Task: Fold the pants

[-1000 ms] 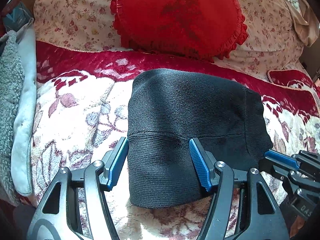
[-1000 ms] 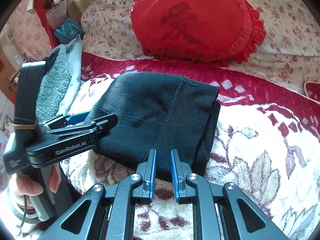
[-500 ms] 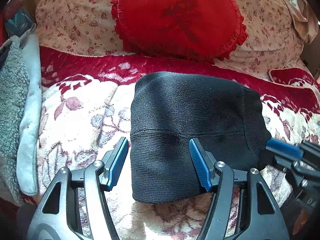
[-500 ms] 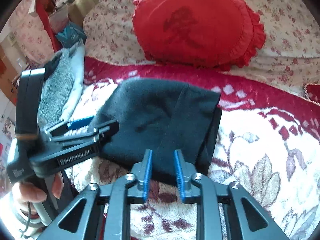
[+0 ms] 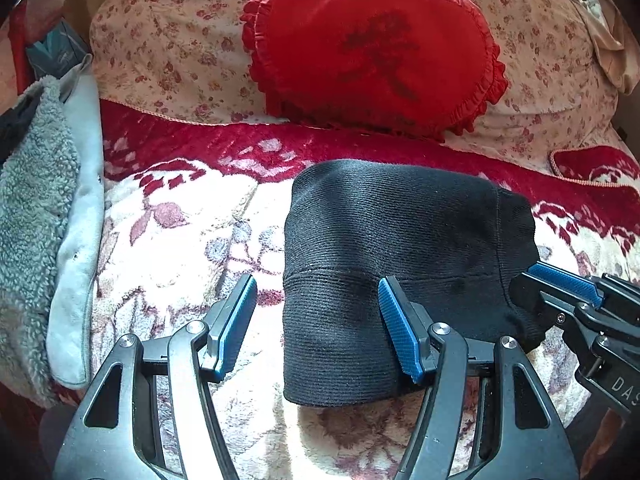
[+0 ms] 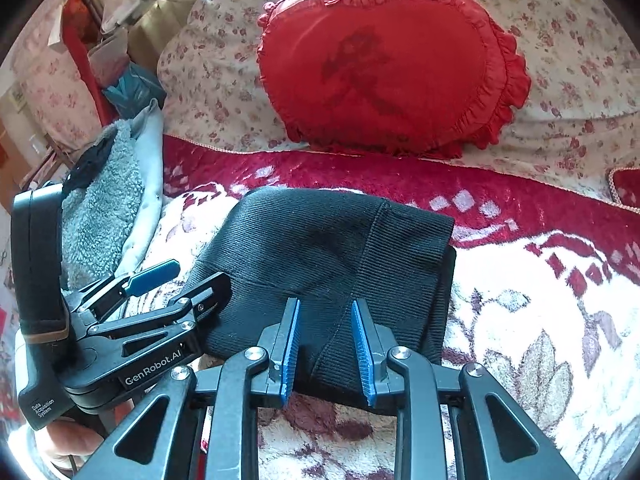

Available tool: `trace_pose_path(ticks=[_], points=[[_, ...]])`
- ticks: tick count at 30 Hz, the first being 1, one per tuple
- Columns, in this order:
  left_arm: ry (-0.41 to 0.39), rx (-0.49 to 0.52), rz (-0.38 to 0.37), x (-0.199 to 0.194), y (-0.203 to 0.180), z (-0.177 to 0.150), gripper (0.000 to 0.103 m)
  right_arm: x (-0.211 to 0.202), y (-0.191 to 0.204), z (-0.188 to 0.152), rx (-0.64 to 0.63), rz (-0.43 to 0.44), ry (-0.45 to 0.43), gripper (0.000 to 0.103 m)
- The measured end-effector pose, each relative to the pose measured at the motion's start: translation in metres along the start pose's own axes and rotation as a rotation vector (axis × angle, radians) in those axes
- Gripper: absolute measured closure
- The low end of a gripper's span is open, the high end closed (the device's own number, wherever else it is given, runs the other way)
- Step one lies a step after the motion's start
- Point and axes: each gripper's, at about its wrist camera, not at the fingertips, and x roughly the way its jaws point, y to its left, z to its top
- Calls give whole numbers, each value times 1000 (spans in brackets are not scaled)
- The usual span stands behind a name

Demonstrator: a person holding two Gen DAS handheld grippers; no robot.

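Bed's got a red-and-cream floral blanket [image 5: 180,240] over it. Lying right on that: folded black pants [image 5: 400,232], a red frilly cushion [image 5: 372,44], grey fleece [image 5: 36,184] along the left.

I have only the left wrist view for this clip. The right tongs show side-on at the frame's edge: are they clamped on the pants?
Observer: No. The right wrist view shows the right tongs open, with a clear gap between the pads, over the near edge of the pants.
Operator: Is the fold tidy on its right side?
Observer: Not quite. A lower layer sticks out a little past the top layer's right edge.
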Motion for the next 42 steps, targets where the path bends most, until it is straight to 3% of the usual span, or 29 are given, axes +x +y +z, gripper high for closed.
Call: trace_pose_path(ticks=[7,16,24,29,35,42], points=[[0,-4,-13,-2,-1,0,40,0,-5,-2,11,-27,-6,78],[35,-20,-56,5,-1,-1,40,6,-38,-4,91,-70,0,64],[43,-11,-65,11,-2,1,39,12,-48,-5,139,-54,5,58],[49,-14,-71,15,-1,2,29,14,-51,-4,152,-46,4,55],[79,-22,-119,22,0,5,24,19,-57,-5,175,-34,9,52],[89,-7,-143,28,0,9,24,30,-72,-3,236,34,22,44]])
